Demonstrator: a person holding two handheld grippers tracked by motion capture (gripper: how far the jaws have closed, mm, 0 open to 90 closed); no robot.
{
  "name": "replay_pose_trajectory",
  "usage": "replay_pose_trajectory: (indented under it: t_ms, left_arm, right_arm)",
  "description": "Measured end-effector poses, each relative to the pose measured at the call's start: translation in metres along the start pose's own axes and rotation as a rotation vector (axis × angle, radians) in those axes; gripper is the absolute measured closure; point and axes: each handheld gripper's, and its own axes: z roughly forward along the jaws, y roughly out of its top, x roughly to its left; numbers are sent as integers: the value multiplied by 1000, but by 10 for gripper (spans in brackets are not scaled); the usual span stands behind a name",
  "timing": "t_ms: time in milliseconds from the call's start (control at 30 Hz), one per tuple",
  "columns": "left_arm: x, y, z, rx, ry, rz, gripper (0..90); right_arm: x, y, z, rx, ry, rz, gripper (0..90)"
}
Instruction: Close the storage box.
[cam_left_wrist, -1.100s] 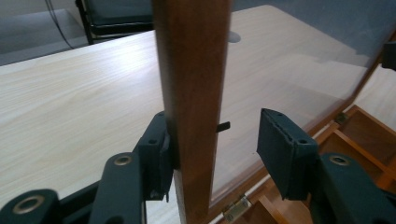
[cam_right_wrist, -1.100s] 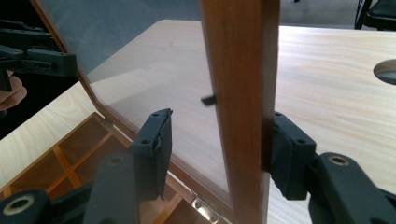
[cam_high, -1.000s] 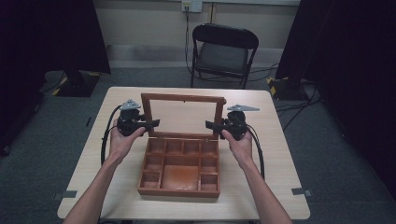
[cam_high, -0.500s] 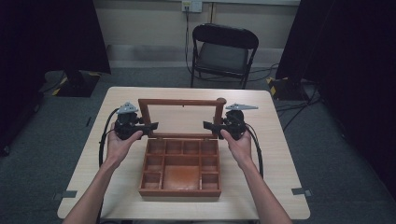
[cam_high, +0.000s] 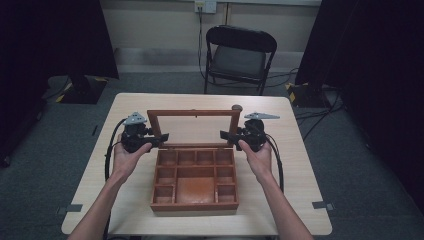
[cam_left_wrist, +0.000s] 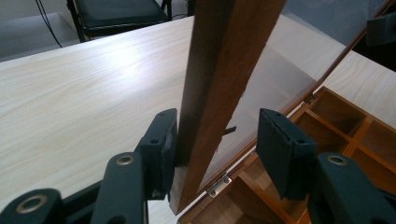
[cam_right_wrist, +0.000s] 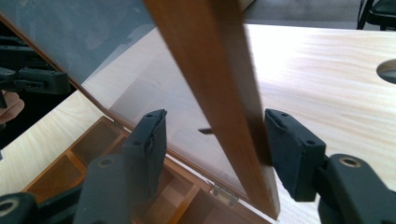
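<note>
Raised further, lid (cam_high: 192, 114) stands between both grippers' parted jaws.

A recording studio or lab: black curtains (cam_high: 55, 40) hang at both sides, a lone folding chair (cam_high: 240, 55) faces the worktop (cam_high: 300, 165), cables (cam_high: 300, 107) trail over grey carpet (cam_high: 365, 200)

Both tools (cam_high: 161, 137) (cam_high: 226, 135) at box lid (cam_high: 192, 113) sides, lid raised.

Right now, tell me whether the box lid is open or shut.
Open. The lid stands raised on its hinges behind the wooden box, whose compartments lie exposed and look empty.
</note>
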Motion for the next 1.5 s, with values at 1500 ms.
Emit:
replay_pose_trajectory:
  t_ms: [1500]
  left_arm:
    - [-12,-22,-14,-8,-1,-15,382]
  right_arm:
    - [13,-24,-24,-28,3,13,296]
